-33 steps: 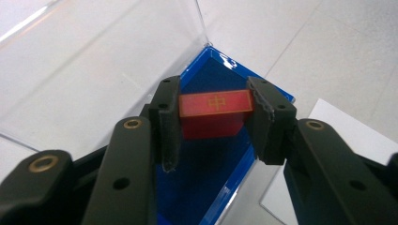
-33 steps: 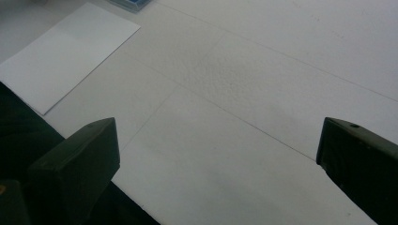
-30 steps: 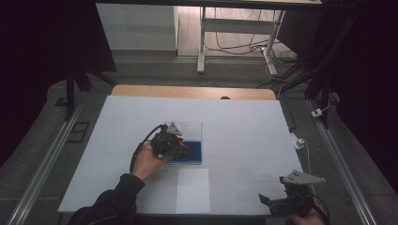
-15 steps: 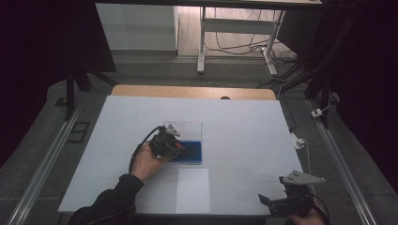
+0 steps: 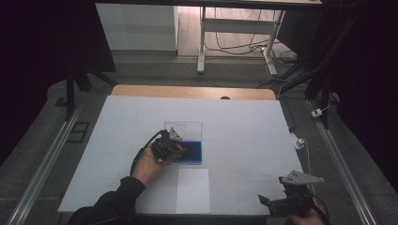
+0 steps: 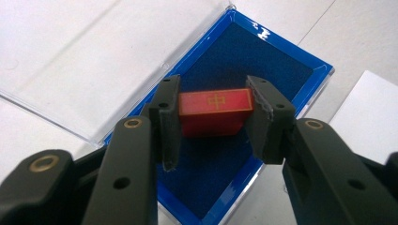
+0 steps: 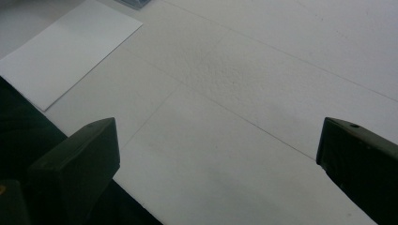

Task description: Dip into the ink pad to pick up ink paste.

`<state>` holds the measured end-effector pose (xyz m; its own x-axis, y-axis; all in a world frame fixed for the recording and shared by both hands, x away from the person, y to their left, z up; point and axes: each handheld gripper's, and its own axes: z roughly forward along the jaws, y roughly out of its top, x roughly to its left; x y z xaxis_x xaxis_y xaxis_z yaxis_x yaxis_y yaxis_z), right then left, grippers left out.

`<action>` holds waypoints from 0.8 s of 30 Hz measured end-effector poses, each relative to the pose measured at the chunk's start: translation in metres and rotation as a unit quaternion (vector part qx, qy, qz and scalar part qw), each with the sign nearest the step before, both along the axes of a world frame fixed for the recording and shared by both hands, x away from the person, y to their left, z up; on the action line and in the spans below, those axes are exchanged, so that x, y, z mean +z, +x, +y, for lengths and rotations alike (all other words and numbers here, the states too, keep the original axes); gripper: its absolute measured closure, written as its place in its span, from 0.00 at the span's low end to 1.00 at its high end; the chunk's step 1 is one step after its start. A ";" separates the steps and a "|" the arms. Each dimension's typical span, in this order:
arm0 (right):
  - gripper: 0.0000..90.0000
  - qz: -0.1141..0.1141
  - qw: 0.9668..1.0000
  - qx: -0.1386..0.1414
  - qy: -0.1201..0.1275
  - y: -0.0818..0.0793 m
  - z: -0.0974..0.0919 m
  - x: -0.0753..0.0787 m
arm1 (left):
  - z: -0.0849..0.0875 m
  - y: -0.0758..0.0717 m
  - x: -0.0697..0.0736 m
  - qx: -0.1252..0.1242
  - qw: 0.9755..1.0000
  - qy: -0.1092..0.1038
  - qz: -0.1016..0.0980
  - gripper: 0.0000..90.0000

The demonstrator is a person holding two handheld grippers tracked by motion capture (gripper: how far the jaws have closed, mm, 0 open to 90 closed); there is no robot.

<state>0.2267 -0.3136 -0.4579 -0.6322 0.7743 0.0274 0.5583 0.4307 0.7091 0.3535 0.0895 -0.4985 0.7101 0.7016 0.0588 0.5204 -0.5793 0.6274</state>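
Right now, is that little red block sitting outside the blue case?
No, the red block is over the blue case's dark lining, clamped between the left gripper's two jaws.

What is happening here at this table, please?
A person works with handheld tongs in each hand. The left tongs grip a small red block with a gold mark, over the blue-lined tray of an open clear case. The right tongs are open near the table's front edge, holding nothing. A white sheet lies nearby.
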 end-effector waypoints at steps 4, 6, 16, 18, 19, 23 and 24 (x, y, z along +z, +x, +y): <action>0.00 0.001 1.000 0.000 -0.003 0.000 0.000 0.000 | 0.008 0.005 -0.001 0.001 0.999 -0.028 0.021 0.65; 0.00 0.000 1.000 0.000 -0.002 0.000 0.000 0.000 | 0.012 0.008 -0.002 0.002 0.998 -0.044 0.033 0.65; 0.00 0.001 1.000 0.000 -0.004 0.000 0.001 0.000 | 0.010 0.007 -0.002 0.002 0.999 -0.037 0.030 0.65; 0.00 0.001 1.000 0.000 -0.004 0.000 0.001 0.000 | 0.007 0.005 -0.001 0.004 0.999 -0.028 0.025 0.65; 0.00 0.001 1.000 0.001 -0.004 0.000 0.001 0.000 | 0.007 0.006 -0.001 0.004 0.999 -0.028 0.025 0.65; 0.00 0.001 1.000 0.001 -0.003 0.000 0.000 0.000 | 0.014 0.010 -0.003 0.005 0.998 -0.053 0.040 0.65; 0.00 0.000 1.000 0.001 -0.004 0.000 0.000 0.000 | 0.014 0.010 -0.003 0.004 0.998 -0.054 0.041 0.65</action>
